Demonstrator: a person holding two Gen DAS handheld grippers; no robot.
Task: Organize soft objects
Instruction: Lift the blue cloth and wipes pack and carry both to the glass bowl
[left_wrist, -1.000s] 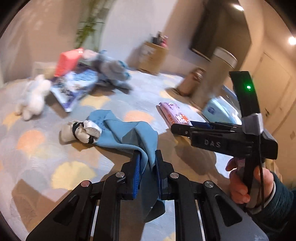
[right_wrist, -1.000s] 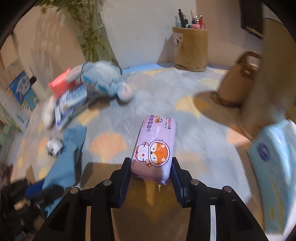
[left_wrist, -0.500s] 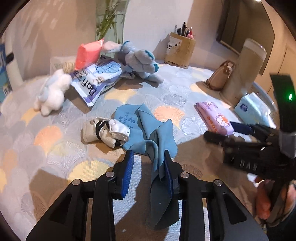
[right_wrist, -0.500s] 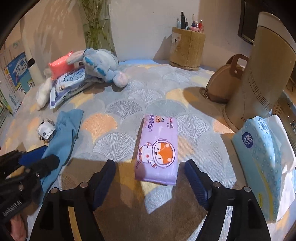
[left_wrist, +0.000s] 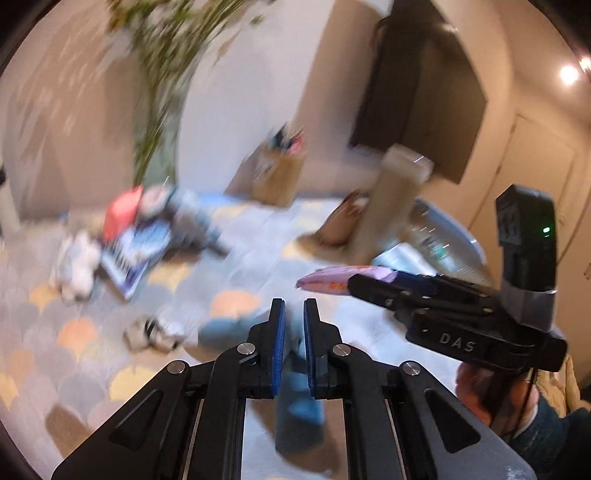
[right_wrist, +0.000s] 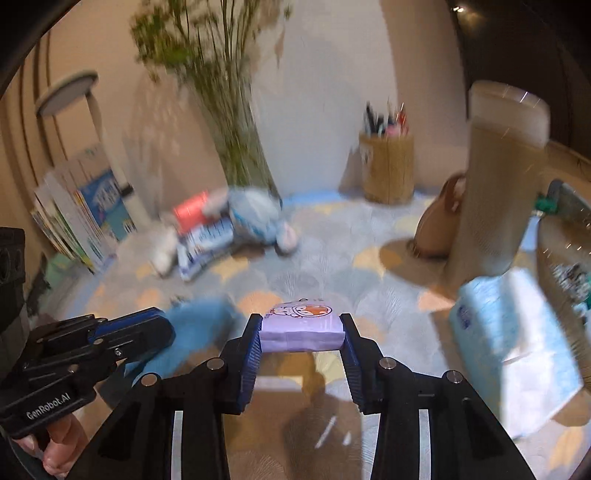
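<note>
A blue cloth (left_wrist: 299, 410) hangs down from between the pads of my left gripper (left_wrist: 293, 306), which is shut on it; the rest trails over the patterned table cover (left_wrist: 236, 251). The right wrist view shows the left gripper (right_wrist: 162, 328) at lower left with the blue cloth (right_wrist: 199, 321) behind it. My right gripper (right_wrist: 301, 325) has its jaws closing, and both pads press on the sides of a purple wipes pack (right_wrist: 301, 328) held off the table. From the left wrist view, the right gripper (left_wrist: 354, 286) carries the purple pack (left_wrist: 328, 280) at mid right.
At the back left lie a blue plush toy (right_wrist: 255, 218), a white plush (right_wrist: 164, 247), a red pack (right_wrist: 190, 212) and a tissue pack (right_wrist: 207, 240). Rolled socks (left_wrist: 155, 332) lie near the cloth. A pen holder (right_wrist: 388, 170), brown bag (right_wrist: 439, 229), tall beige cylinder (right_wrist: 495, 184) and blue tissue pack (right_wrist: 509, 332) stand to the right.
Both grippers have risen. The right jaws stood wide around the purple pack half a second ago and now grip it off the table. The left jaws have tightened on the blue cloth.
</note>
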